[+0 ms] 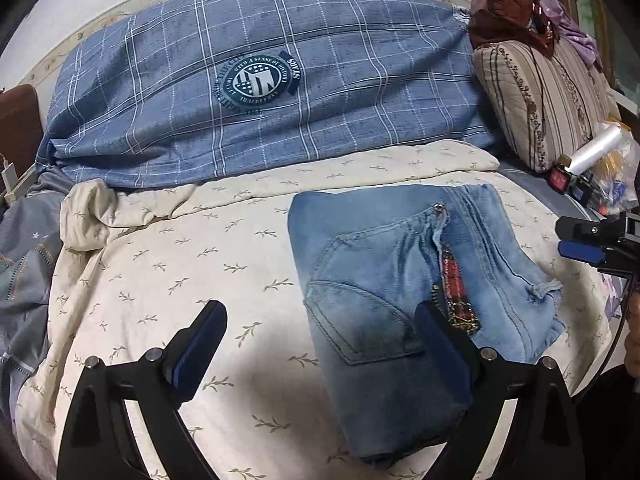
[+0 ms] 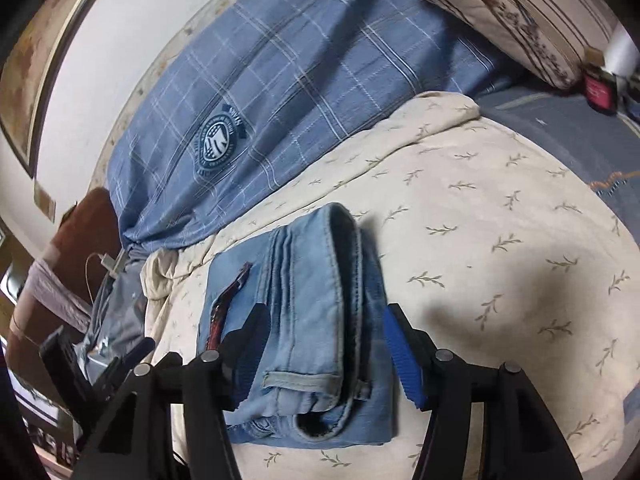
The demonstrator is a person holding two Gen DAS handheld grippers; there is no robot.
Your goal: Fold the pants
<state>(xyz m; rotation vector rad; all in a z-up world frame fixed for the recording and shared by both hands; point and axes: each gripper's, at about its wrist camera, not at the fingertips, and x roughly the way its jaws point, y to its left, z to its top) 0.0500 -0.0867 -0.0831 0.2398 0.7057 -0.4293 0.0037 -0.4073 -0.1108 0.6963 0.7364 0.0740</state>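
Note:
Light blue jeans (image 1: 384, 280), folded into a compact rectangle, lie on the cream leaf-print sheet (image 1: 160, 280); a back pocket and a red plaid trim face up. My left gripper (image 1: 324, 344) is wide open and low over their near left edge, one finger over the denim and the other over bare sheet, holding nothing. In the right wrist view the jeans (image 2: 312, 320) show their folded waistband end. It lies between the fingers of my right gripper (image 2: 328, 348), which is open with its pads not visibly pressing. The right gripper (image 1: 592, 240) hovers at the jeans' right side.
A blue plaid duvet with a round crest (image 1: 260, 80) is bunched along the wall behind. At the far right are a striped pillow (image 1: 540, 100), a plastic roll and small items (image 1: 592, 152). A charger (image 1: 10, 176) and a grey quilt (image 1: 20, 260) lie left.

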